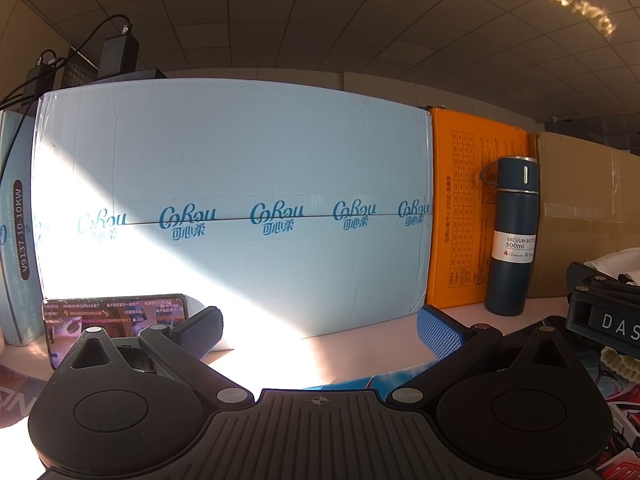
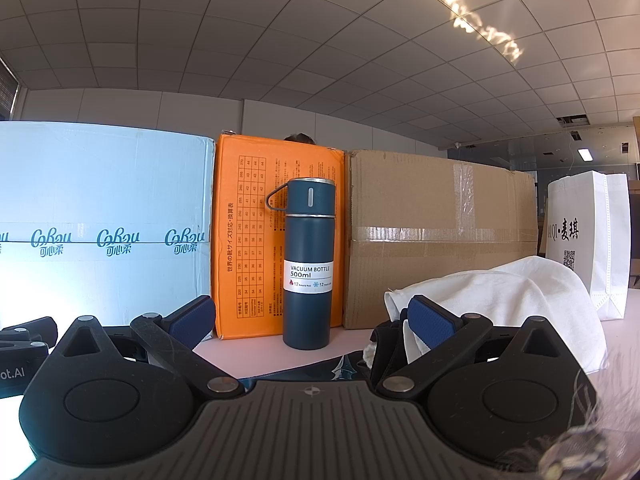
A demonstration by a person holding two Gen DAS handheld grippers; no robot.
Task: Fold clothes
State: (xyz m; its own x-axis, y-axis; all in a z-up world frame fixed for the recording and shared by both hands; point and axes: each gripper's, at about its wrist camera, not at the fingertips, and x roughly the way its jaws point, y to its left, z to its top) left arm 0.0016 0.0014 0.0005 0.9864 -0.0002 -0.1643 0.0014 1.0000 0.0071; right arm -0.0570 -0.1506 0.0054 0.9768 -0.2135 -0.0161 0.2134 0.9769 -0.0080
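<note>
A white garment (image 2: 516, 300) lies crumpled on the table at the right of the right wrist view, just behind the right pad of my right gripper (image 2: 314, 324). That gripper is open, with nothing between its blue pads. A small part of the white cloth (image 1: 612, 262) shows at the right edge of the left wrist view, behind the other gripper's black body (image 1: 604, 316). My left gripper (image 1: 320, 330) is open and empty, low over the pink table (image 1: 360, 344), facing the pale blue box.
A row of boxes lines the back: pale blue (image 1: 232, 208), orange (image 2: 256, 232), brown cardboard (image 2: 436, 240). A dark blue vacuum bottle (image 2: 308, 264) stands before them. A phone (image 1: 116, 316) leans at the left. A white bag (image 2: 592, 240) stands at the right.
</note>
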